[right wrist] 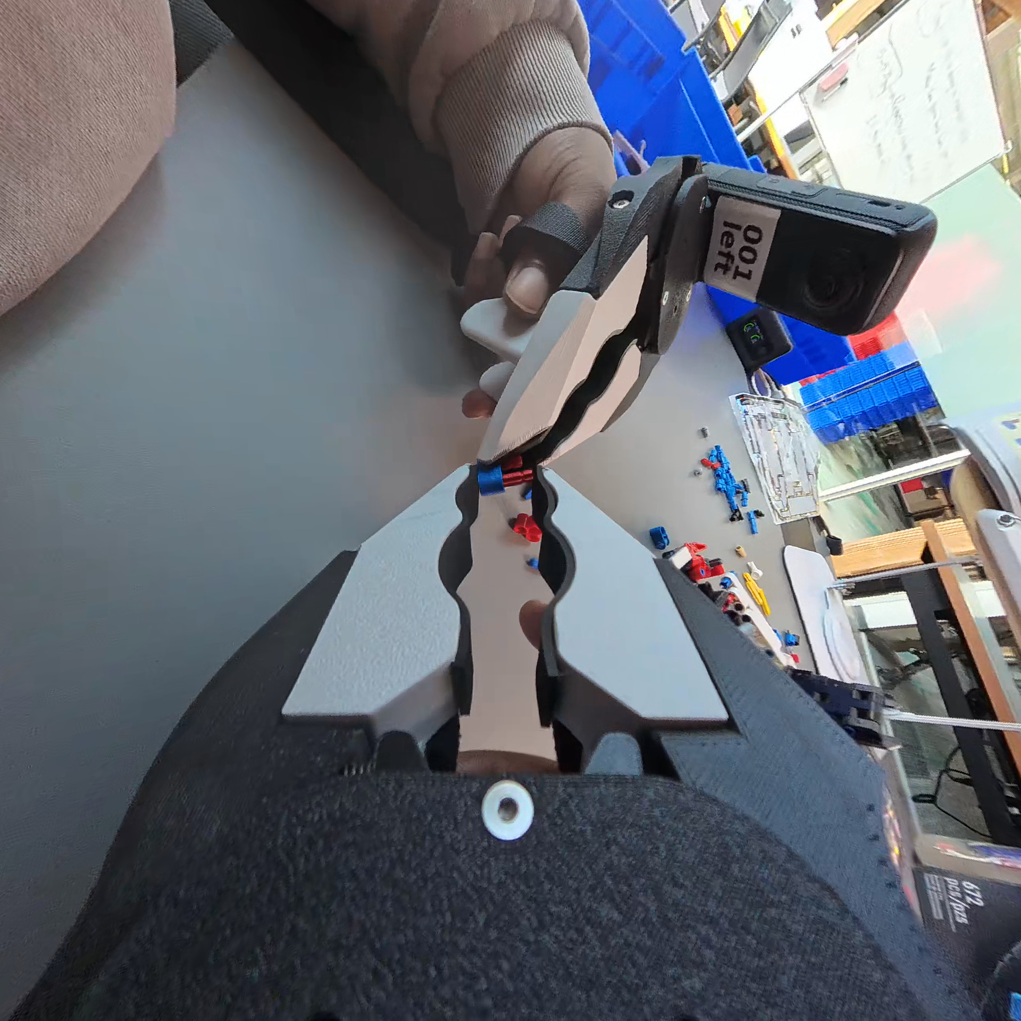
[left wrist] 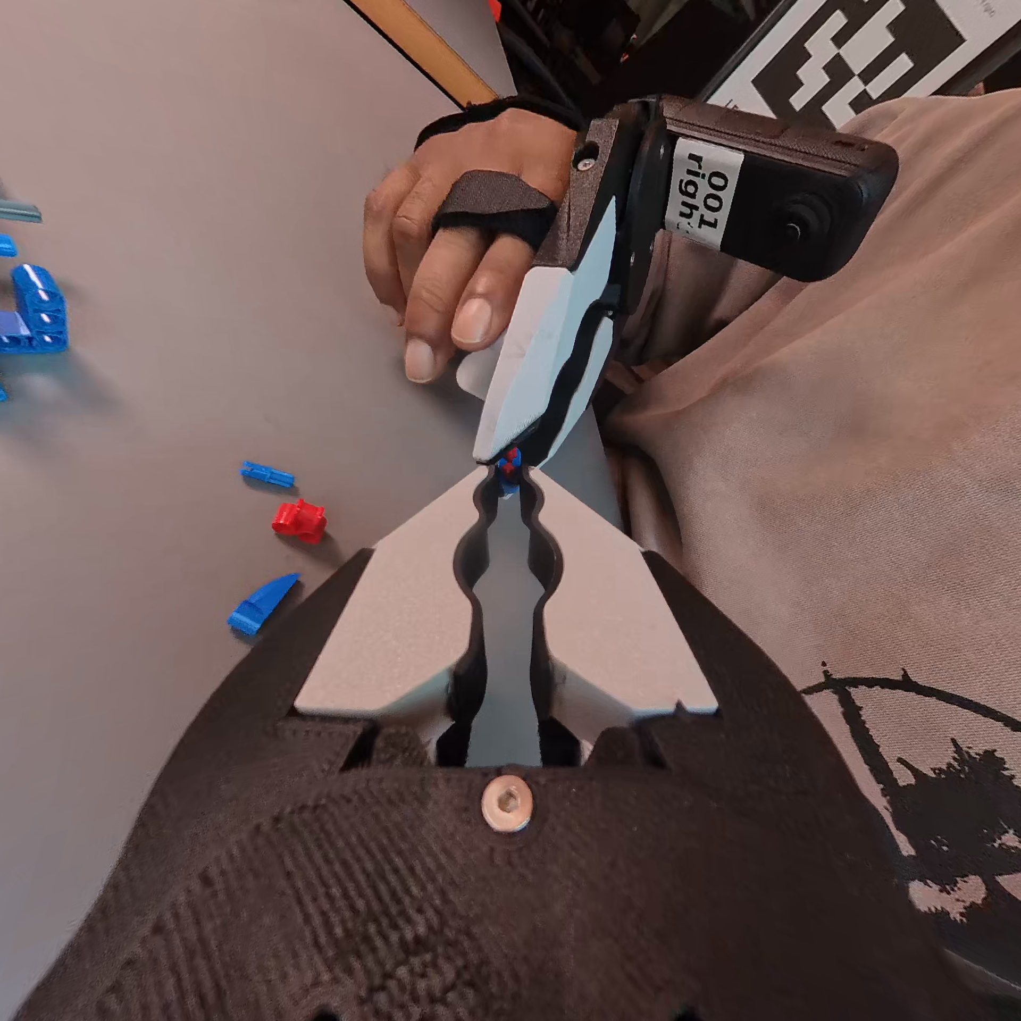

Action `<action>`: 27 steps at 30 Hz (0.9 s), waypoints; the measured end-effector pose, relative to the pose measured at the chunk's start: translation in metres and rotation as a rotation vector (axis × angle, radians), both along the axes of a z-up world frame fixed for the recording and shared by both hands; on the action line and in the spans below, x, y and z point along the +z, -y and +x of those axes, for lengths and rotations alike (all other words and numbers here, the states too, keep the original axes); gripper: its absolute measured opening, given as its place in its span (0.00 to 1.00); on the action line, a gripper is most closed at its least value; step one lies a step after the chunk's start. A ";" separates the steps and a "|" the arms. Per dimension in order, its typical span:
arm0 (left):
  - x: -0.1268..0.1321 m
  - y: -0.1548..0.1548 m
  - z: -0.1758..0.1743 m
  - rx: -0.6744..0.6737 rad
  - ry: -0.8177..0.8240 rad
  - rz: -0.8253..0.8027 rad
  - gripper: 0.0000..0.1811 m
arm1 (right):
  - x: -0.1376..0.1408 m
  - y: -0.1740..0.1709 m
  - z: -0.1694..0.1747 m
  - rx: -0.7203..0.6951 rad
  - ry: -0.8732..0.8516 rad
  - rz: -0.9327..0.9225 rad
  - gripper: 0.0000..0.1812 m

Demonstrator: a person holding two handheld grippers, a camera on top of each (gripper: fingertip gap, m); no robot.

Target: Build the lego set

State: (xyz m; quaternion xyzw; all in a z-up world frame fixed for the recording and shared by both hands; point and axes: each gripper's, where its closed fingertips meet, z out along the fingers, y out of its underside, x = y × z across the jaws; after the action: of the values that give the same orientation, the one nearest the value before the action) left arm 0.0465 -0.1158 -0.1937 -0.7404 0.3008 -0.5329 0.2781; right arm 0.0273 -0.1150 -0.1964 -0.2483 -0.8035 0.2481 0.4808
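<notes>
In the left wrist view, my left gripper (left wrist: pixel 507 479) is shut on a tiny blue lego piece (left wrist: pixel 507 489). My right gripper (left wrist: pixel 511 456) comes down from above, tip to tip with it, and pinches a small red-and-blue part (left wrist: pixel 510 459). In the right wrist view, my right gripper (right wrist: pixel 505 479) is shut on a blue bush (right wrist: pixel 489 479) with a red pin (right wrist: pixel 516 476) sticking out of it. The left gripper (right wrist: pixel 514 456) meets it from above with a red bit (right wrist: pixel 514 462) at its tip. The pieces touch, held above the grey table (left wrist: pixel 166 221).
Loose on the table to the left lie a blue pin (left wrist: pixel 267 475), a red connector (left wrist: pixel 299 521), a blue wedge (left wrist: pixel 264 605) and a blue assembly (left wrist: pixel 38 309). A pile of blue pieces (right wrist: pixel 726 483), a clear bag (right wrist: pixel 779 458), a part-built model (right wrist: pixel 712 574) and blue bins (right wrist: pixel 679 94) lie further off. Less than 4 cm separates the two grippers' tips.
</notes>
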 end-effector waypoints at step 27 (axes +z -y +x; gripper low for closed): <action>0.024 -0.008 -0.005 0.040 0.335 -0.315 0.02 | 0.020 -0.005 -0.004 -0.068 0.019 -0.487 0.07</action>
State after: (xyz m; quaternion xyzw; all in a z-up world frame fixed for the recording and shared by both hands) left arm 0.0412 -0.1081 -0.1700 -0.6817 0.1489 -0.6831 0.2157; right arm 0.0236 -0.1096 -0.1765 -0.3861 -0.7156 0.4158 0.4073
